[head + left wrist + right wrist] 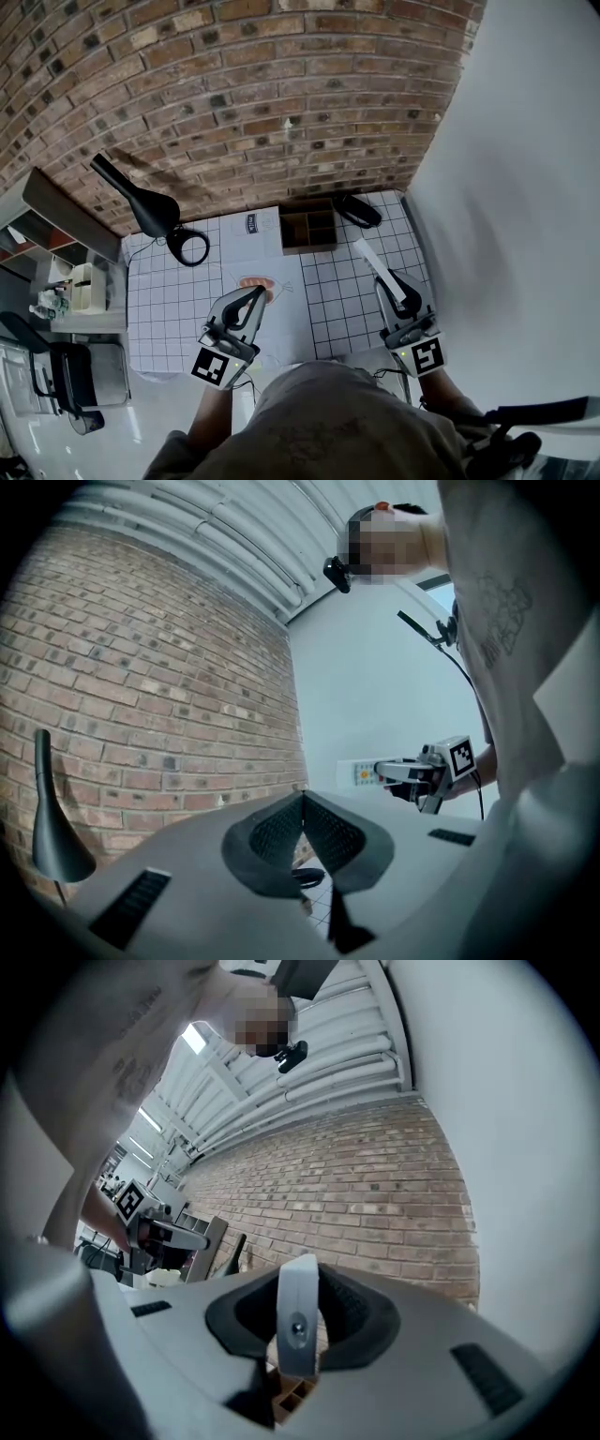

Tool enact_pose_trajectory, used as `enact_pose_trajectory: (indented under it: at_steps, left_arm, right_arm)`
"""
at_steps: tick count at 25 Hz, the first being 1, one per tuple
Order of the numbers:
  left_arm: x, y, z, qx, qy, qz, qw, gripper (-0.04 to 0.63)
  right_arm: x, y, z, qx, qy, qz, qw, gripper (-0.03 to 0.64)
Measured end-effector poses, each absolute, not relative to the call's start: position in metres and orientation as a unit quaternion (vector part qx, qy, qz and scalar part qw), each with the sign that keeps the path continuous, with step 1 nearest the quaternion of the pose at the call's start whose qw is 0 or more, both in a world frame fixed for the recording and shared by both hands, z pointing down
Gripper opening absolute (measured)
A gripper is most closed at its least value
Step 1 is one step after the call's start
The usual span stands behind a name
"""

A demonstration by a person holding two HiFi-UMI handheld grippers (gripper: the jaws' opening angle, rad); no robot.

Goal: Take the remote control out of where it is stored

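Note:
The white remote control (373,263) sticks out forward from my right gripper (394,284), which is shut on it above the right side of the tiled table (169,309). In the right gripper view the remote (298,1321) stands on edge between the jaws. The wooden compartment box (308,228) sits at the back of the table, ahead of and left of the remote. My left gripper (260,293) is shut with nothing in it, held over the table's middle. From the left gripper view, the right gripper (386,772) and the remote (360,773) show against the pale wall.
A black stand with a ring base (187,247) rises at the table's left rear. A black object (357,211) lies right of the box. A small orange item (256,281) lies near the left gripper. Brick wall (281,94) behind, white wall (525,187) at right, shelves (66,281) and a chair (66,375) at left.

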State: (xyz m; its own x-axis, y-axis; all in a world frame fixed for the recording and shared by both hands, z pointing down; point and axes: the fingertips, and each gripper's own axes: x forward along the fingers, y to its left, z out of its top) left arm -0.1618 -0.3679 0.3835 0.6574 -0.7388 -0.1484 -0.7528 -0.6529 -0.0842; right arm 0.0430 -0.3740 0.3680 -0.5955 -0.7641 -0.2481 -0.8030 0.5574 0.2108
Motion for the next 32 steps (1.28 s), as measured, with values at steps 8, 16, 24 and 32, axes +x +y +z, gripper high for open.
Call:
enact_pose_trajectory:
  at_steps: [8,16,24,32]
  left_arm:
    - [-0.166,-0.371,0.397,-0.901,0.428,0.037,0.061,0.005]
    - [-0.169,-0.377,0.399,-0.9,0.431,0.038,0.057,0.005]
    - [-0.175,-0.373,0.396,-0.903,0.425,0.043,0.045,0.005]
    - [-0.198,-0.361,0.409,-0.905,0.422,0.044,0.032,0.005]
  right_arm:
    - [0.04,-0.381,0.373,-0.441,0.885,0.121,0.089,0.087]
    - [0.028,-0.388,0.376,-0.428,0.89,0.138,0.078,0.087]
    - [0.024,-0.388,0.383,-0.431,0.889,0.142,0.055,0.087]
    - [0.008,-0.374,0.39,-0.438,0.891,0.11,0.041,0.087]
